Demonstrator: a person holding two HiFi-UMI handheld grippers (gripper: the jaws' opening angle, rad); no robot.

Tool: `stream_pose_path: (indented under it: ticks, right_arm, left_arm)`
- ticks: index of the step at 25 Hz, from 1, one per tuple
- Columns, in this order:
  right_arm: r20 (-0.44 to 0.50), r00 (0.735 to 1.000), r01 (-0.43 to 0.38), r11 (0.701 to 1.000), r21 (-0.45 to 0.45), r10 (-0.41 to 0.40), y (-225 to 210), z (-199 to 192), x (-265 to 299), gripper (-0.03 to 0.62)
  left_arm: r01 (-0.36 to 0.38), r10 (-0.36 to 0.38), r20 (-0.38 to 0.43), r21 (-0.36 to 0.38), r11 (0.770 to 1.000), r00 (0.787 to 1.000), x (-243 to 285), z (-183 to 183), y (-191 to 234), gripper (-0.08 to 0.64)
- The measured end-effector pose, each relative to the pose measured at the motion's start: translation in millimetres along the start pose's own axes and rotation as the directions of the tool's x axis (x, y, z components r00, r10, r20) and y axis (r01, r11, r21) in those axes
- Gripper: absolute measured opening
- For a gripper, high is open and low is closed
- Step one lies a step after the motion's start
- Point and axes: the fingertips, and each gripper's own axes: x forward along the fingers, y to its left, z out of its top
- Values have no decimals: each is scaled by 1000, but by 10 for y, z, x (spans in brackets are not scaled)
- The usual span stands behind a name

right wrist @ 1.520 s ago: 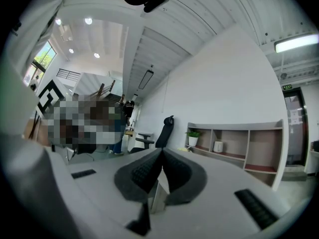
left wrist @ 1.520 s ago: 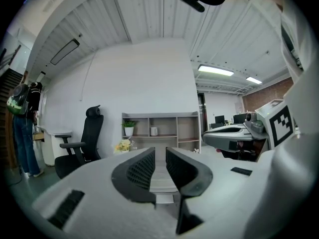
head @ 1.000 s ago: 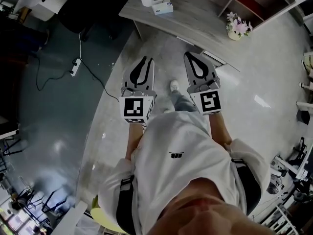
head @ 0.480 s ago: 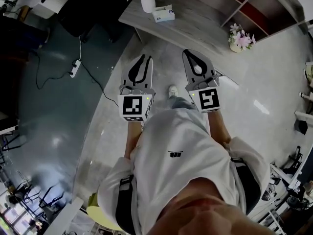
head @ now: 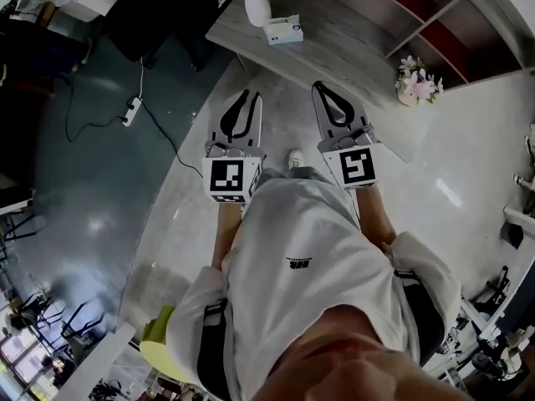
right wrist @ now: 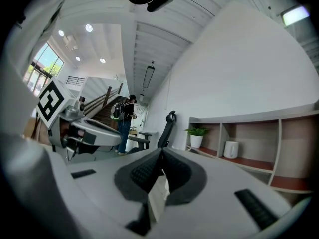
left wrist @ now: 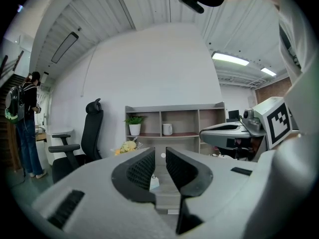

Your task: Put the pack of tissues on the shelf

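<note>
**A:** Grey padded jaws on the left gripper, what state?

**B:** Parted by a narrow gap with nothing in it. A pale sliver shows through the gap in its own view; probably the pack, but it's too small to be sure.

**A:** Right gripper?

**B:** Its tips are pressed together and it's empty too. Both are held side by side at waist level, pointing forward over the floor.

**A:** Where's the pack of tissues?

**B:** Straight ahead, lying flat on the grey table, just beside the white vase of yellow flowers. It's well apart from both grippers and untouched.

**A:** Which side is nearer?

**B:** From the head view the pack sits roughly between the two gripper lines, so it's close to even. I'd lean left, since that one is already parted and seems aimed at it.

**A:** Long axis?

**B:** Roughly crosswise to the direction the grippers point, slightly skewed. My guess is a grab across the short side, coming in from the front, works best.

**A:** And the shelf?

**B:** Beyond the table and off to the right of the pack, against the wall. So the carry would go forward and to the right. The task looks barely started, with the approach not yet made.
</note>
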Motion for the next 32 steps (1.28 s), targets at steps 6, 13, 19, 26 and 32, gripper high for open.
stream_pose_path:
  ticks: [6,13,19,26,32]
  right_arm:
    - [-10,1000,-27,1000,-6,27,-91,-94,151,26]
    - [-12,999,-38,999,-10,38,-183,-148,301,26]
    - [-24,999,-42,999,-10,42,-261,-219,460,26]
    - [-22,999,-33,999,4,33,-350,-347,716,26]
    - [-38,999,-30,1000,2,30,-435,-467,992,26]
  left_arm:
    - [-17,17,-15,-8,1000,1000,167,-67,67,83]
    - [-24,23,-19,-9,1000,1000,361,-97,143,83]
    - [-21,21,-29,-12,1000,999,568,-144,231,83]
    - [-4,3,-44,-18,1000,999,830,-274,398,83]
    - [14,-15,-68,-23,1000,998,1079,-394,572,80]
